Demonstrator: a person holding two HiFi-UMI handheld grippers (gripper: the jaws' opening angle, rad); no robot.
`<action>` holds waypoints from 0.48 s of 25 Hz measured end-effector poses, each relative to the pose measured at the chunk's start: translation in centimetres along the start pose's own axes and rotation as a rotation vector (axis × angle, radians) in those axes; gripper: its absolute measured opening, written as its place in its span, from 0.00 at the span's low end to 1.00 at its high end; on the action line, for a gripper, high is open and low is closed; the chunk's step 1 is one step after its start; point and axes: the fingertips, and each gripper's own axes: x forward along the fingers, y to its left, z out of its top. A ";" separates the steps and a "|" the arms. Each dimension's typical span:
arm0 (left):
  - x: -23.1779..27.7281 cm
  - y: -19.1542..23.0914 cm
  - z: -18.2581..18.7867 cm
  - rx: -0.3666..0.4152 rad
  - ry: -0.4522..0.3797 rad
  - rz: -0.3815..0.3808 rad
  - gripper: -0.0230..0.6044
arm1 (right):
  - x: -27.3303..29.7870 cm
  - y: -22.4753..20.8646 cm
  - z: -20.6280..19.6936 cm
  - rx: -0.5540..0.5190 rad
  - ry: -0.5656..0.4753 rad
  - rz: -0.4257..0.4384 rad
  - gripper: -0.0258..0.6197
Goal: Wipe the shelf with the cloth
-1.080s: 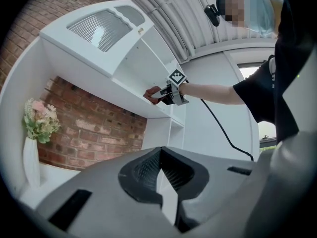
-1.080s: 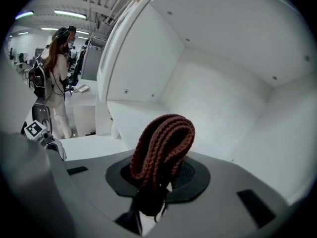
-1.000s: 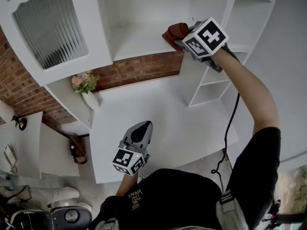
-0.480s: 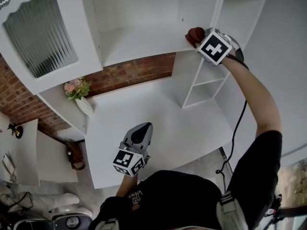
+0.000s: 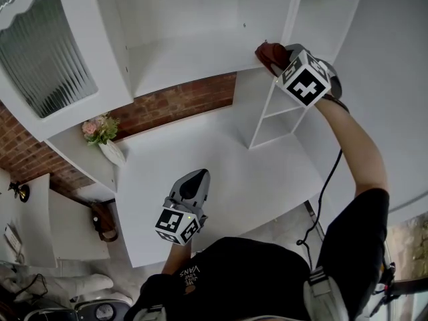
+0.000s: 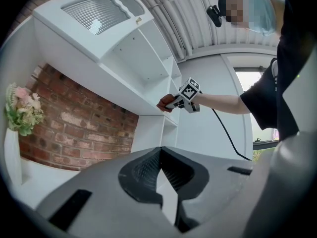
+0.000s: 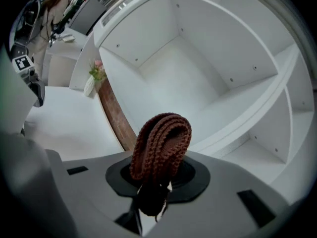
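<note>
Right gripper (image 5: 279,57): raised to the shelf on an outstretched arm, jaws clamped on the cloth.
Cloth (image 5: 269,51): brown-red knit, folded into a loop that stands out past the jaws (image 7: 161,145). It sits against the shelf's front edge at its right end, next to the upright divider.
Shelf (image 5: 194,55): white and bare to the left of the cloth (its back wall is white too).
Left gripper (image 5: 198,177): held low over the desk, well apart from the shelf. Its jaws are closed together with nothing between them (image 6: 161,168).
Desk (image 5: 227,172): white top below the shelf.
Wall (image 5: 180,102): a brick strip between shelf and desk.
Vase (image 5: 112,152): white with pink flowers, on a side ledge to the left.
</note>
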 end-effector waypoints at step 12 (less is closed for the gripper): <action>1.6 0.9 1.3 0.033 0.001 -0.034 0.05 | -5.9 3.3 -3.3 0.380 -0.280 -0.042 0.19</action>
